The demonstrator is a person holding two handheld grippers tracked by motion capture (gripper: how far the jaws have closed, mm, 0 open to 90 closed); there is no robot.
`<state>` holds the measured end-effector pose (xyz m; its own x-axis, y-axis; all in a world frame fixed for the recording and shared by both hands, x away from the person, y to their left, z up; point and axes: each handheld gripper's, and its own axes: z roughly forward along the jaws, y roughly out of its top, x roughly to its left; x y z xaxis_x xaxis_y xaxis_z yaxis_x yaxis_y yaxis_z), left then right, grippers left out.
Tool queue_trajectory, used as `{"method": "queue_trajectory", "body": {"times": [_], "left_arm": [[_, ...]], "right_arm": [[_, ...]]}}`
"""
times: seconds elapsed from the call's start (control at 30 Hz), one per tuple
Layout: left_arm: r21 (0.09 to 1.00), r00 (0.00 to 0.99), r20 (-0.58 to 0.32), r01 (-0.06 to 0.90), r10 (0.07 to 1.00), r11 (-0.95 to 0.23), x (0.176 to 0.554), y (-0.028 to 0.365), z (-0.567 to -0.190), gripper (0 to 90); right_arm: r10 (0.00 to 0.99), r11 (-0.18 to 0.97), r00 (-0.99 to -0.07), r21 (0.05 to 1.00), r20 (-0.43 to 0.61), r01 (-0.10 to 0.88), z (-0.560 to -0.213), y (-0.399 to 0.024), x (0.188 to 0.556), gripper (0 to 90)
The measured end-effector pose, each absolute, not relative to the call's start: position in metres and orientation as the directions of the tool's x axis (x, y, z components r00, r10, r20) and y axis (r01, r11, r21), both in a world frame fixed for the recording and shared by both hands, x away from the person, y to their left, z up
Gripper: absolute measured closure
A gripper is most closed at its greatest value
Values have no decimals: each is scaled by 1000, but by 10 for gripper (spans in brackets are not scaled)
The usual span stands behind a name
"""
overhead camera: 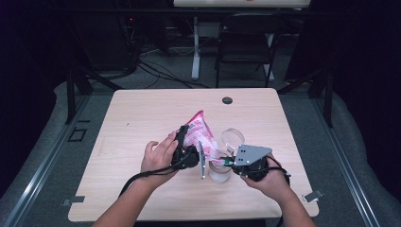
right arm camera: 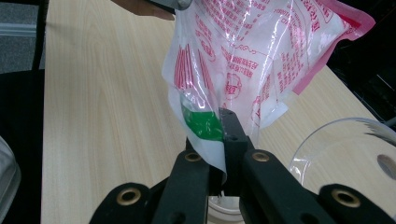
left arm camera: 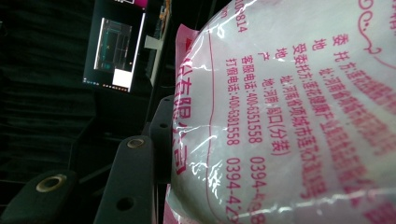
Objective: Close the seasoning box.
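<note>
A pink-and-white printed plastic bag [overhead camera: 198, 131] hangs tilted over the middle of the wooden table [overhead camera: 142, 118]. My left gripper [overhead camera: 184, 138] is shut on the bag's upper side; in the left gripper view the bag [left arm camera: 289, 112] bulges against a black finger [left arm camera: 133, 182]. My right gripper [overhead camera: 226, 161] pinches the bag's lower corner. In the right gripper view its jaws [right arm camera: 223, 137] are shut on that corner, by a green patch, with the bag [right arm camera: 252, 56] rising above. Straight below the corner stands a small clear jar [overhead camera: 220, 173], whose rim [right arm camera: 224, 210] shows under the jaws.
A clear round lid or dish [overhead camera: 232, 137] lies just behind the jar, and is seen again as a glassy rim [right arm camera: 345, 140]. A dark grommet hole [overhead camera: 227, 100] sits near the table's far edge. A folding chair [overhead camera: 246, 42] stands beyond the table.
</note>
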<state>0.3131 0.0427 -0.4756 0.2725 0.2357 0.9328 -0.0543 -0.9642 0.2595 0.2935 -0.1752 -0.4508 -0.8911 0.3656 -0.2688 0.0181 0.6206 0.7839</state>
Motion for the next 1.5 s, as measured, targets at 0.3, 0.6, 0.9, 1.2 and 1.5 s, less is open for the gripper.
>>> {"method": "queue_trajectory", "body": {"times": [0.3, 0.6, 0.9, 1.2, 1.5], "left_arm": [[257, 268, 935, -57, 233, -965, 313, 43, -475, 600], [256, 265, 936, -56, 233, -965, 313, 42, -474, 600], [256, 263, 936, -56, 233, -965, 312, 42, -473, 601], [256, 258, 938, -62, 232, -965, 313, 42, -473, 601], [251, 250, 941, -67, 227, -966, 312, 41, -473, 601]], "right_arm": [[366, 621, -891, 783, -268, 20, -451, -175, 294, 900], [368, 621, -891, 784, -267, 22, -452, -176, 294, 900], [368, 622, -891, 783, -266, 23, -452, -176, 294, 900], [368, 623, -891, 782, -266, 24, -452, -176, 294, 900], [368, 626, -890, 779, -268, 24, -452, -176, 294, 900]]}}
